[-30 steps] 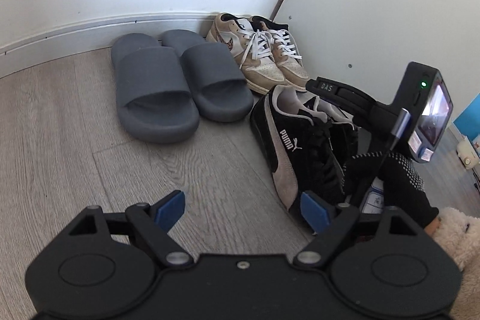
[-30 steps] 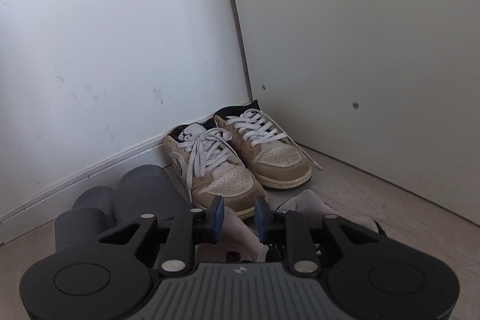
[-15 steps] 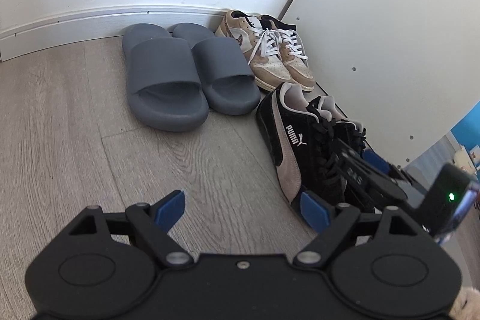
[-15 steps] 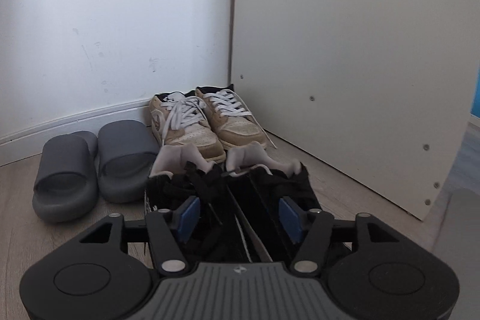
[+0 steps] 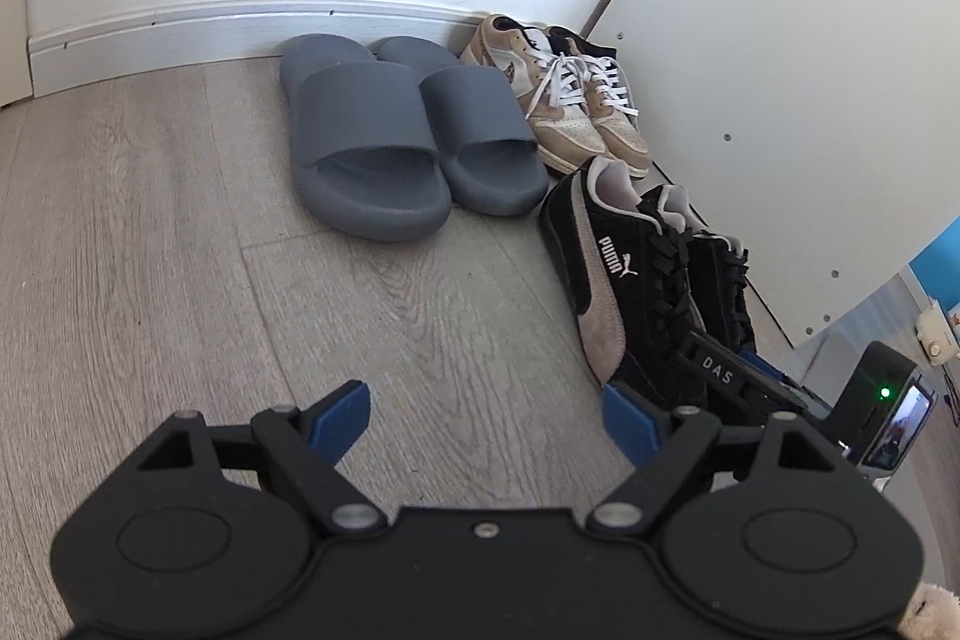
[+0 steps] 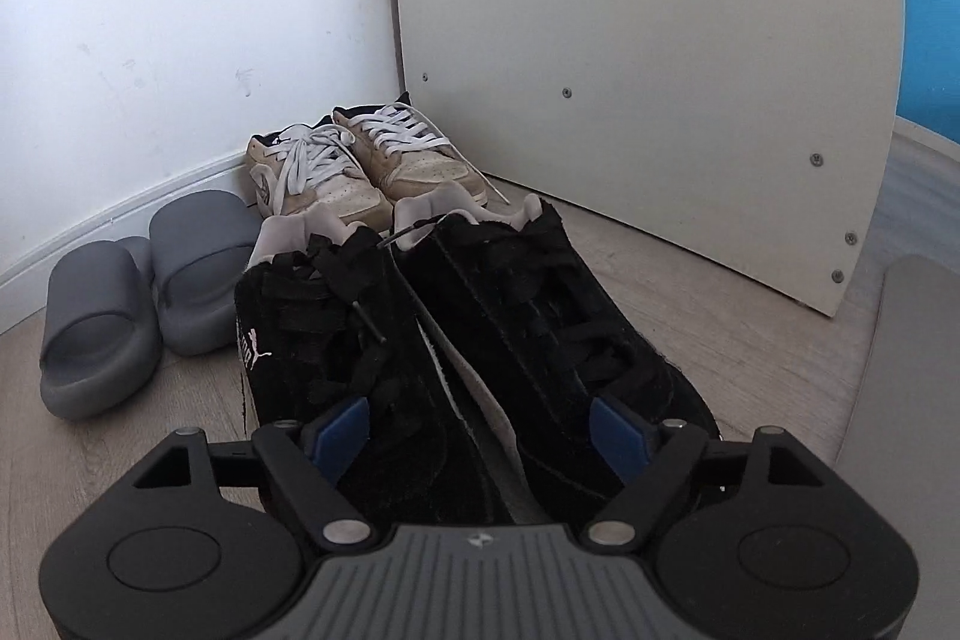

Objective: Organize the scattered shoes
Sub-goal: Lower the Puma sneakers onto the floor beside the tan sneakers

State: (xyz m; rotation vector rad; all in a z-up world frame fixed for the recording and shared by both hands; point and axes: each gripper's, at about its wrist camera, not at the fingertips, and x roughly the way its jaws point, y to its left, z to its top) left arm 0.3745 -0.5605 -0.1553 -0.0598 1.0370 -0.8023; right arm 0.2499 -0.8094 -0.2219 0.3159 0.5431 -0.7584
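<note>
We see both grippers spread wide, left gripper (image 5: 483,415) over bare floor (image 5: 180,250), right gripper (image 6: 480,427) above black sneakers (image 6: 456,328) (gripping nothing), grey slides (image 5: 396,142) beside.

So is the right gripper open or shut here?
Open: the right gripper has its blue pads spread wide above the black sneakers, gripping nothing.

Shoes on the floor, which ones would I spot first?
Probably the black sneakers, side by side right in front of the open right tongs. Behind them, tan sneakers with white laces sit in the corner, and grey slides lie beside those along the wall.
</note>
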